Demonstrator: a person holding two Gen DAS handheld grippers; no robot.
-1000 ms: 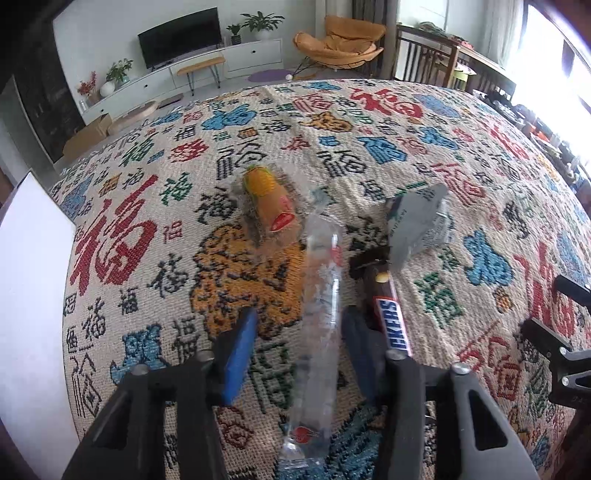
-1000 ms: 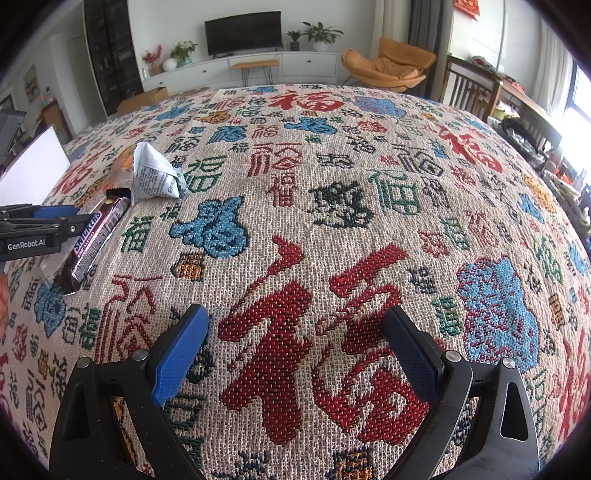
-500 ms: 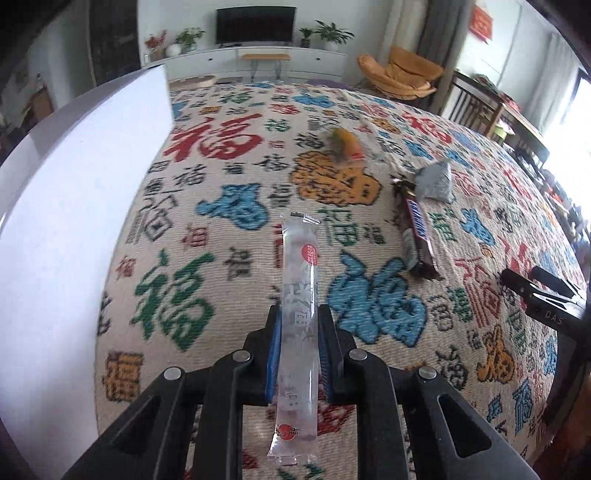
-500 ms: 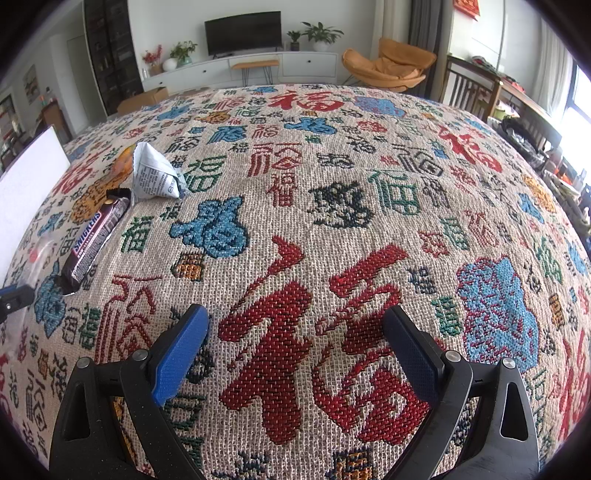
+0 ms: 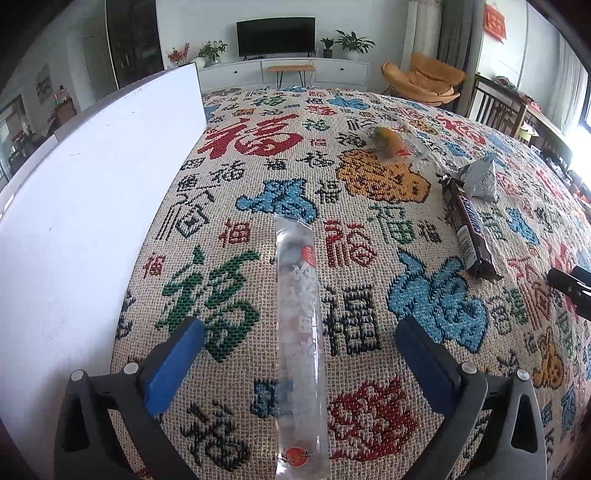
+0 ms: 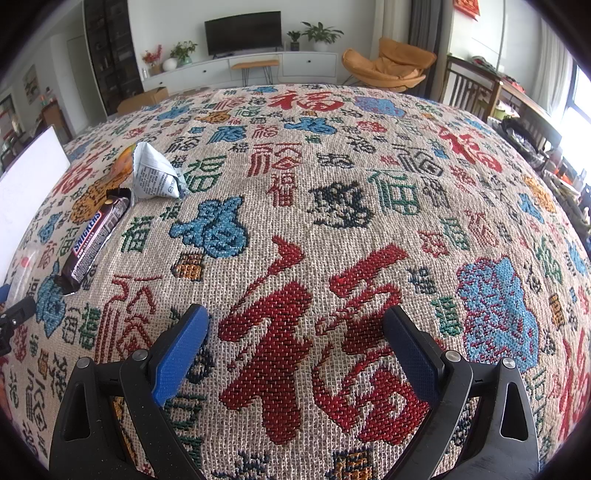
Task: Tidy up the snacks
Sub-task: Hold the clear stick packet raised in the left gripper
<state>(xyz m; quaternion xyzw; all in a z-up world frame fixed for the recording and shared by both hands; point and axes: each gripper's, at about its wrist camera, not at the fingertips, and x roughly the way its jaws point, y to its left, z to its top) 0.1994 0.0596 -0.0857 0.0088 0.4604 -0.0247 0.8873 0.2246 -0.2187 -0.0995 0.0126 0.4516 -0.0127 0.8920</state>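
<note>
Between my left gripper's (image 5: pixel 299 354) spread blue pads lies the clear stick pack (image 5: pixel 300 343), lengthwise on the cloth and touched by neither pad. To its right, well apart, the Snickers bar (image 5: pixel 468 229) lies along the cloth, its far end touching the silver triangular packet (image 5: pixel 480 179). Beyond them sits an orange snack in clear wrap (image 5: pixel 392 147). A white board (image 5: pixel 77 206) stands along the cloth's left edge, near the stick pack.

My right gripper (image 6: pixel 295 347) hovers with its pads wide apart and nothing between them, over a big red character. From this side I see the Snickers bar (image 6: pixel 92 240) and silver packet (image 6: pixel 153 179) off to the left.

Everything rests on a woven tablecloth (image 5: pixel 369 295), beige, covered with red, blue, green, black and orange characters. Behind it I see a living room: a dark television (image 6: pixel 243 32) over a long white cabinet (image 6: pixel 295 66), potted plants (image 6: pixel 320 34) on top, an orange lounge chair (image 6: pixel 391 66), wooden chairs (image 6: pixel 469 92) at right, and a bright window at the far right.
</note>
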